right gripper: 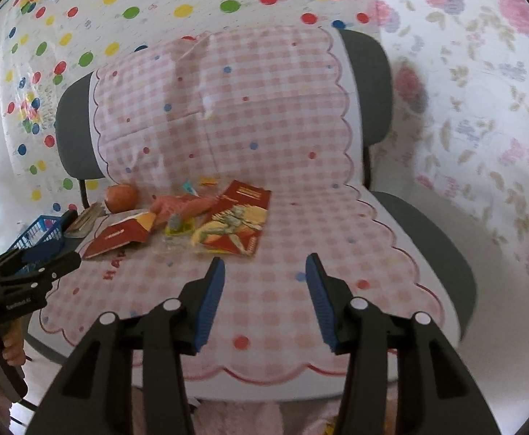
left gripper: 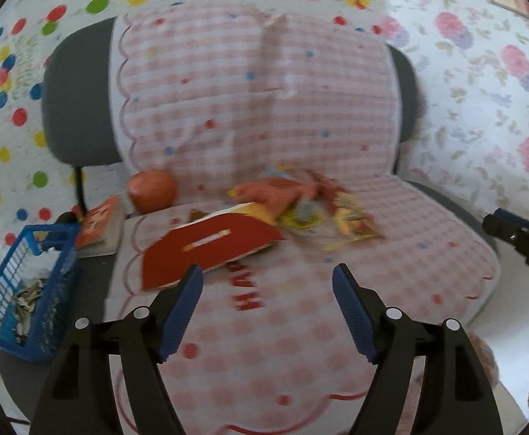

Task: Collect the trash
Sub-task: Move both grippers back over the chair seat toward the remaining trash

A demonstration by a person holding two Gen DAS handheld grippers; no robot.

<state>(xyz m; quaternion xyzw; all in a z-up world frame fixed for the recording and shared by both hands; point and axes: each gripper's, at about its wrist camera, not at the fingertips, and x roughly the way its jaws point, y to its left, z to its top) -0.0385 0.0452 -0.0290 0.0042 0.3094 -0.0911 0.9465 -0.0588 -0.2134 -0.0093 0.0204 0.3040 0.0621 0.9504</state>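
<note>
Two grippers' fingers (left gripper: 351,311) apart (empty), wrappers (right gripper: 228,217) ahead on chair (right gripper: 445,239)

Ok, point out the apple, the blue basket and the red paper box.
apple (left gripper: 152,190), left wrist view, middle of its front skin.
blue basket (left gripper: 28,291), left wrist view, its slatted side wall.
red paper box (right gripper: 117,236), right wrist view, its flat red top face.

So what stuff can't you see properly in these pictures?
- Blue basket: left wrist view shows crumpled bits inside, too blurred to name; right wrist view hides most of it behind the left tool.
- Snack wrappers: smeared by motion in the left wrist view; print unreadable.
- Red lettering on the seat cover: partly hidden under the red box.
- Right tool: cut off by the left view's edge.
</note>
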